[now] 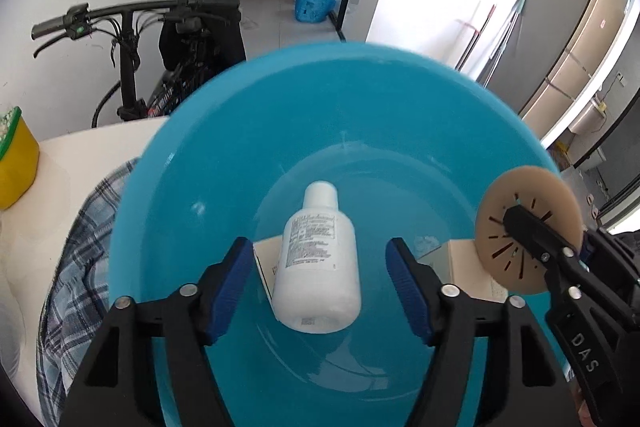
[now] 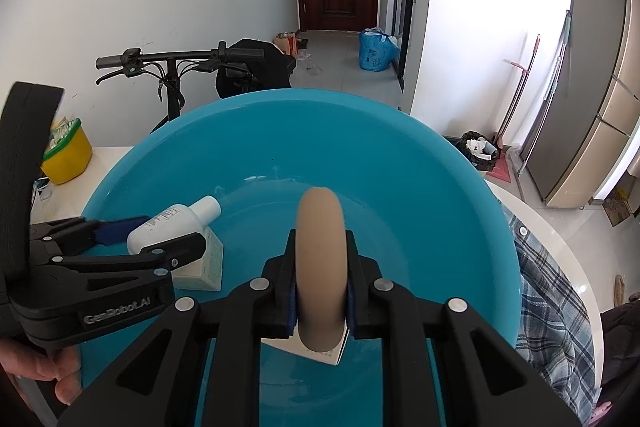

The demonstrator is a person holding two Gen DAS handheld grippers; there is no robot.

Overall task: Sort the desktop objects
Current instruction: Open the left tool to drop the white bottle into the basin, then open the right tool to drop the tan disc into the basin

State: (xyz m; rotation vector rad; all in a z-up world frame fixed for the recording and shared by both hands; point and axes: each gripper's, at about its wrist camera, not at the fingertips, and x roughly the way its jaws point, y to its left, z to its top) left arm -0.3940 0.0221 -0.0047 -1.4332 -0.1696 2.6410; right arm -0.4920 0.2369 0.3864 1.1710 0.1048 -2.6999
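My left gripper [image 1: 320,283]: black plastic frame, blue ribbed pads [image 1: 234,285], silver screws; "GenRobot.AI" embossed on its side. My right gripper [image 2: 320,291]: same black build, "DAS" lettering on one finger.

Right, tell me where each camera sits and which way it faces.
Left wrist: on the left gripper, angled down into the basin at a bottle; own open jaws show, right gripper beside.
Right wrist: on the right gripper, angled down into the basin; jaws shut on a sponge; left gripper and a hand show.
Shared: basin, bottle, sponge, bike.
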